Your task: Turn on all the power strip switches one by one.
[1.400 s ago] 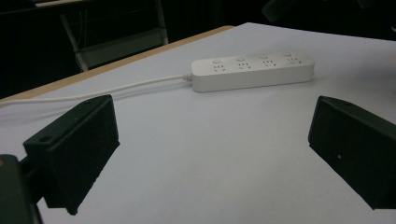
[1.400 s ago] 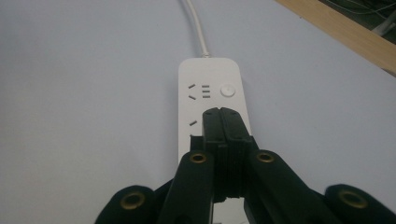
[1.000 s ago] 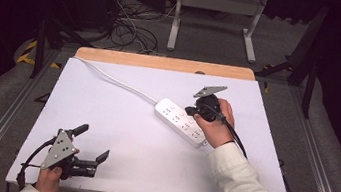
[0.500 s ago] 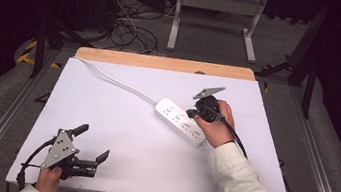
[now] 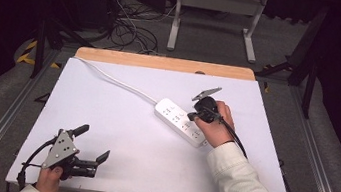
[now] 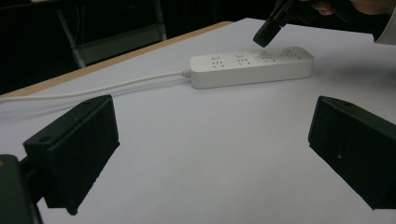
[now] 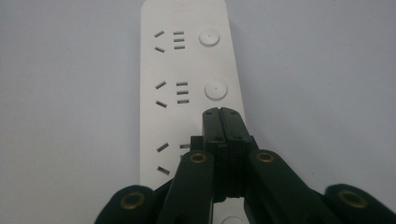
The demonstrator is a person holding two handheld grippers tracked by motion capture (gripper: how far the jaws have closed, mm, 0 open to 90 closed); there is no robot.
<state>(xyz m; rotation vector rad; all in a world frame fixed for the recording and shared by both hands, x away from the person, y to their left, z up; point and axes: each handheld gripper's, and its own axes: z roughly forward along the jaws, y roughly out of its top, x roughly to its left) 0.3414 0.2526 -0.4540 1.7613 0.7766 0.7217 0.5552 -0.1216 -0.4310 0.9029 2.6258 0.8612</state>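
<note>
Change: nothing has moved — right tongs (image 7: 220, 114) stay together, tips over power strip's (image 5: 182, 122) switch.
Left tongs (image 5: 92, 144): apart, idle at 7 o'clock on tabletop (image 5: 127, 135).
Meaning: press seemingly in hand.

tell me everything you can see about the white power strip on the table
The power strip is a long white bar, plastic by the look, lying flat on the white table, angled from upper left to lower right in the high view. Its top carries a row of socket groups, each beside a round white button. A white cord runs from its far end toward the table's back left corner. The right gripper, jaws shut, points down over a third button; whether it touches is unclear.
</note>
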